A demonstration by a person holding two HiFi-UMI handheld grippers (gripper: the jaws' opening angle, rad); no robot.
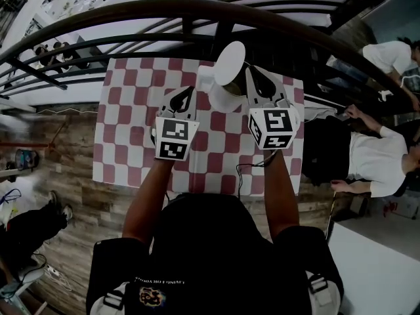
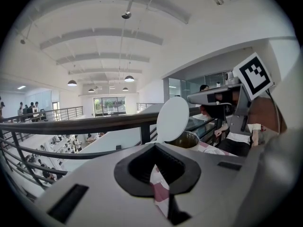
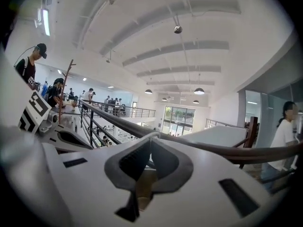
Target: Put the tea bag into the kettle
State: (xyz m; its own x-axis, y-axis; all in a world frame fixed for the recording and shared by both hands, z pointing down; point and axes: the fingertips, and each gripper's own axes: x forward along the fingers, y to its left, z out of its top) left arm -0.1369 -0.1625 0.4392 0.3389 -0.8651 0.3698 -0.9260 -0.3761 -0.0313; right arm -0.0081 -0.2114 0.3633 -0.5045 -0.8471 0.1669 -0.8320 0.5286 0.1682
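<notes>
From the head, looked steeply down, close over the table (image 1: 125, 110). From the left gripper (image 1: 186, 92) and right gripper (image 1: 253, 72), looked low along the jaws, outward and slightly up, past the rail (image 2: 71, 126). Shared rail and ceiling (image 2: 118, 32) between gripper views; caught the kettle (image 2: 185, 140) from head and left only.

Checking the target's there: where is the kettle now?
Head view: the kettle stands at the far edge of the checkered table, by the railing, lid open, between the left gripper and right gripper.
</notes>
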